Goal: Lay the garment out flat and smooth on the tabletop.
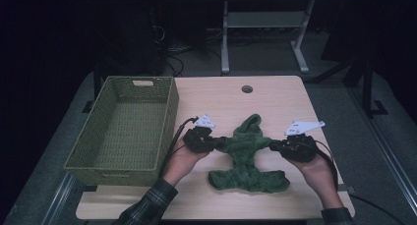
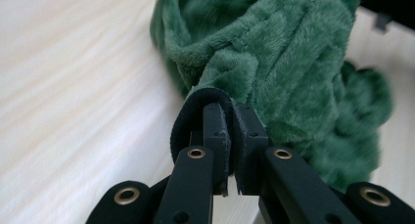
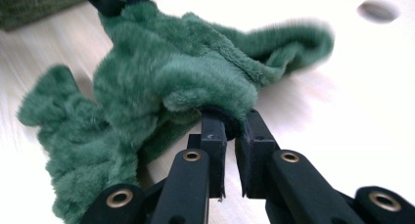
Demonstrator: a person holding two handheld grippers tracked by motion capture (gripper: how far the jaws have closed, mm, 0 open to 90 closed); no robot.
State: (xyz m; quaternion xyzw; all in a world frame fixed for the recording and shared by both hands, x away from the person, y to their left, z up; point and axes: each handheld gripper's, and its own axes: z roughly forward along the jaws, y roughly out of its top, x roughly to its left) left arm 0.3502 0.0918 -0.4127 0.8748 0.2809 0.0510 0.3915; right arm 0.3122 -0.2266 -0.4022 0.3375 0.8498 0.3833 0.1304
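Dim room; grey floor (image 1: 393,117) flanks light wooden table with round cable hole (image 1: 285,99) centre frame. Grey metal-legged desk frame (image 1: 265,23) top centre, tangled black cables (image 1: 172,53) upper left

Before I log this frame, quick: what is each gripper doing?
Left gripper: shut on a dark cuff of the green garment.
Right gripper: shut on the garment's other dark cuff.

The green fleece garment (image 2: 288,62) runs off the left gripper view's top edge — its far folds blur.
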